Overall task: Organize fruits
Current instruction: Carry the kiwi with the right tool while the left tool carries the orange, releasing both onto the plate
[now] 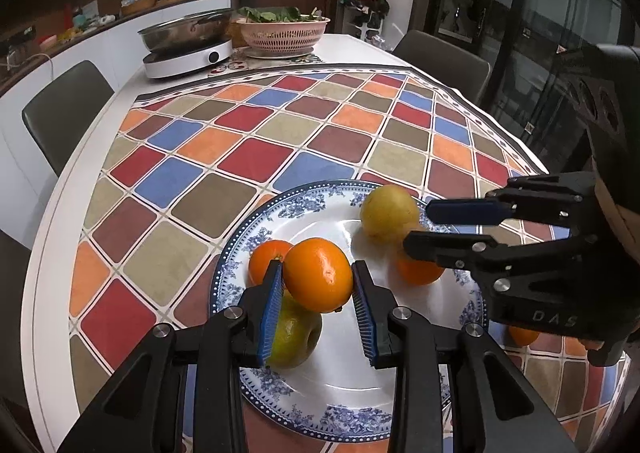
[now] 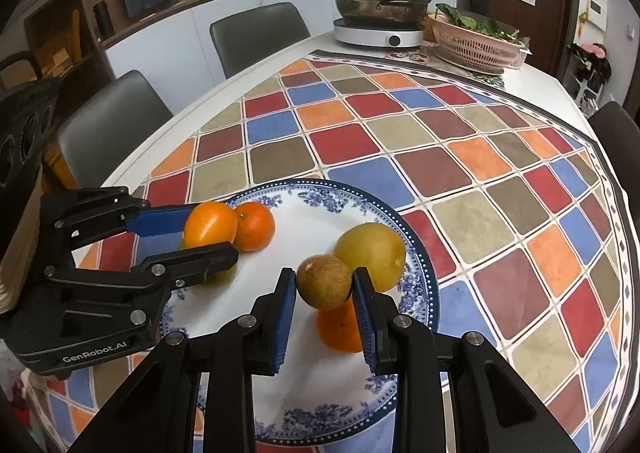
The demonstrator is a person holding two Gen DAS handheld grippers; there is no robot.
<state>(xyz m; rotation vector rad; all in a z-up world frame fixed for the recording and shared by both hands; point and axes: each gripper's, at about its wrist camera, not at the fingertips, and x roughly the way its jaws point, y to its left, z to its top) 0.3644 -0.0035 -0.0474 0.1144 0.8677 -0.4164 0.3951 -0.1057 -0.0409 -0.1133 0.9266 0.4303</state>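
A blue-and-white plate [image 1: 320,209] [image 2: 304,197] lies on the checkered tablecloth. My left gripper [image 1: 319,277] is shut on an orange [image 1: 318,273] [image 2: 210,223] held above the plate, over a green-yellow apple [image 1: 294,337]. A second orange [image 1: 266,259] [image 2: 254,225] rests on the plate beside it. My right gripper [image 2: 324,283] [image 1: 416,227] is shut on a brown kiwi [image 2: 324,281], held above another orange [image 2: 338,329] [image 1: 418,271]. A yellow pear [image 1: 388,215] [image 2: 370,255] sits at the plate's far rim.
A small orange fruit [image 1: 522,335] lies on the cloth beside the plate. At the table's far end stand a cooker with a steel pan [image 1: 188,49] [image 2: 380,23] and a pink basket of greens [image 1: 284,31] [image 2: 476,41]. Grey chairs [image 1: 64,109] [image 2: 256,35] line the table.
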